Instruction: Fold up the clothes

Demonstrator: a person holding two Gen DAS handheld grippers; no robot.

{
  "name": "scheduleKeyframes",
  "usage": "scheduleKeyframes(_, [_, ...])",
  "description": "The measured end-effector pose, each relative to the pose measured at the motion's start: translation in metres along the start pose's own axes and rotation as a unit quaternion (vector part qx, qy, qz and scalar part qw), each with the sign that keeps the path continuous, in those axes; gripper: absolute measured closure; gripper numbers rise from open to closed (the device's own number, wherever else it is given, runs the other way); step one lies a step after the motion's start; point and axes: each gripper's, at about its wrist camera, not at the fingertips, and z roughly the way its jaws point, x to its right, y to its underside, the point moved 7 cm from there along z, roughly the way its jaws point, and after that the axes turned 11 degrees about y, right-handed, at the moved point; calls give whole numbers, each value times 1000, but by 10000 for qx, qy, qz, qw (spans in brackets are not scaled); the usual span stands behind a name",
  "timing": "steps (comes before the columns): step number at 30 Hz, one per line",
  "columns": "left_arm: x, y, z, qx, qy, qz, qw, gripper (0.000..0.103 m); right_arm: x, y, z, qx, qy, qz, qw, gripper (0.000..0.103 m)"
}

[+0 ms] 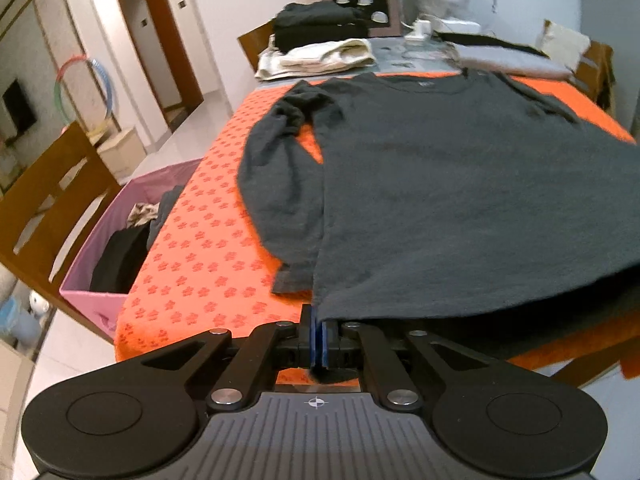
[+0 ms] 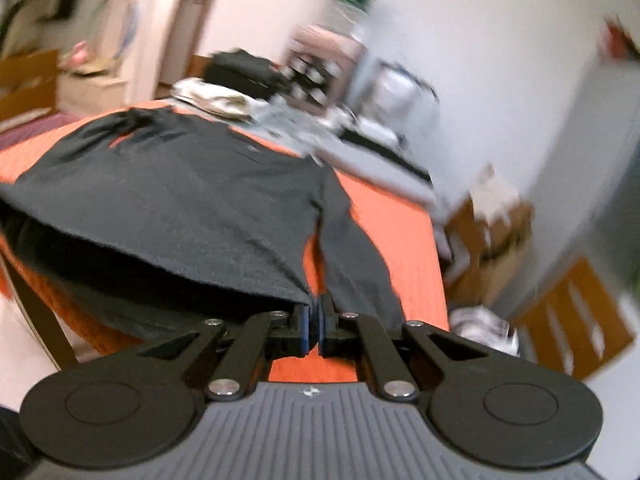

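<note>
Left gripper clenched on near left hem corner of shirt; right gripper clenched on near right hem corner of same shirt

Spread flat, collar far, on orange mat, sleeves along both sides, hem lifted off near edge

Likely soft, light, limp knit, sagging between grips; best held at hem corners or shoulders, kept taut

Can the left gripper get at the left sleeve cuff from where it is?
Probably not yet. The left gripper has its jaws shut on the shirt hem, so it must let go first. The cuff lies bare on the orange cloth just beside it.
</note>
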Motion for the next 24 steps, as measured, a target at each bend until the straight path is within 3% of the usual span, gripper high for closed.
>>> scheduleKeyframes(5, [3,12,13,-99,-82,15,9999,95,17,32,16,-603,-119,679,9958,98])
scheduleKeyframes(14, [2,23,21,-18,-42,291,9996,94,7,52,37,-916,-262,594,9937,97])
scheduleKeyframes(19, [-2,11,-5,257,49,203,9994,98,9,52,46,-1050,-304,643,9919,96])
scheduleKeyframes(24, [-9,-5,-40,394,132,106,9991,98,17,42,32,-864,-482,619,9932,98])
